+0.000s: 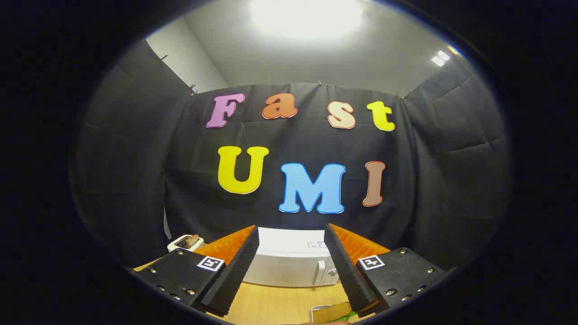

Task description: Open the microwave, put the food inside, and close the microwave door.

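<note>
White microwave (289, 264) sits door-shut on the wood table (275, 304) dead ahead, framed between the empty gripper (291, 271) jaws held wide apart, food (332, 311) waiting near the right finger.

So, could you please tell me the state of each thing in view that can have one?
microwave: door shut, standing on the table beyond the tongs.
tongs: open, holding nothing, the microwave seen between the fingers.
toaster: bread standing up out of its slot.
food: lying on the table near the fingers, not yet picked up.
table: bearing the microwave, toaster and food.
</note>
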The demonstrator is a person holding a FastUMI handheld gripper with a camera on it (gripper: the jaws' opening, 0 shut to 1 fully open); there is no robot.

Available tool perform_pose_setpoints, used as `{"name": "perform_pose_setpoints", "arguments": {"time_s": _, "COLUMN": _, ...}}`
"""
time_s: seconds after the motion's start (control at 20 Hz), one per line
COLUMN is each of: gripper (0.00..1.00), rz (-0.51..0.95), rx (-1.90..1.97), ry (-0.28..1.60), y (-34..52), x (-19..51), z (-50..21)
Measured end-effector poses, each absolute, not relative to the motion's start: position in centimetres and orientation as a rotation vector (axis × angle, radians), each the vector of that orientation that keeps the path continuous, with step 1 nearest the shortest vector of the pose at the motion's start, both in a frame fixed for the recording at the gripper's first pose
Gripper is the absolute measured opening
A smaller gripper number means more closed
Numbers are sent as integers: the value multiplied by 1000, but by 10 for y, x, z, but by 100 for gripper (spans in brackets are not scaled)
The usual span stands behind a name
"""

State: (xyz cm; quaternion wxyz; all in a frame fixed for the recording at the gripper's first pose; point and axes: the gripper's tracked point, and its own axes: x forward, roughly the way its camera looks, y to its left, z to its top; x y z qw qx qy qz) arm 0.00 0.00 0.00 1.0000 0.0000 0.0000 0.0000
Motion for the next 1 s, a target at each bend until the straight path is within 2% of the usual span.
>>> {"name": "perform_pose_setpoints", "arguments": {"time_s": 1.0, "gripper": 93, "rz": 30, "rx": -43, "ry": -11, "y": -6, "x": 11, "z": -15}}
